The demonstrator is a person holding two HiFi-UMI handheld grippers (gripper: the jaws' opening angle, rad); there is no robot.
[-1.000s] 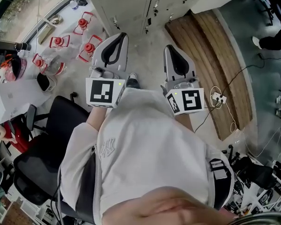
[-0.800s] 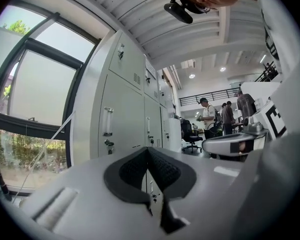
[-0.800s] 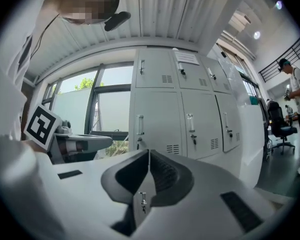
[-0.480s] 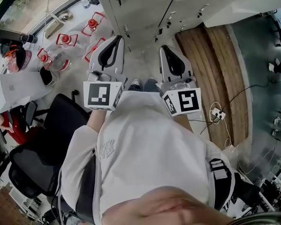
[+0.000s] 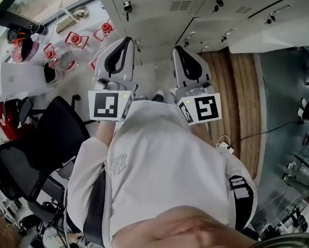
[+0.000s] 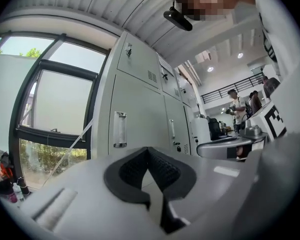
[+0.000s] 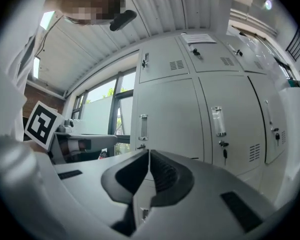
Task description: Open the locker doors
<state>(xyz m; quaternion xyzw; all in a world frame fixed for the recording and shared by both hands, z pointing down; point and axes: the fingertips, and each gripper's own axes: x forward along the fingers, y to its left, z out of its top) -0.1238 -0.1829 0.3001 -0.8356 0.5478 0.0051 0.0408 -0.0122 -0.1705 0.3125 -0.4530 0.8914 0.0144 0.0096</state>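
Lockers (image 5: 159, 14) nearer; shirt (image 5: 164, 149) bears NY monogram (image 5: 115, 164).

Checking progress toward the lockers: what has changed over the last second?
The lockers have come further into the head view, nearer the person. Nothing was taken hold of or let go. The left tool and right tool stay shut, empty, held ahead; the locker doors facing them stay closed.

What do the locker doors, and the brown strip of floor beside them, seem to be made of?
Locker doors: probably sheet metal painted light grey, with a matte finish. The signs are the flat thin panels, punched vent slots and small key locks.
Brown floor strip: wood planks or wood-look laminate. Parallel board lines and streaky grain show, but the look does not settle which.
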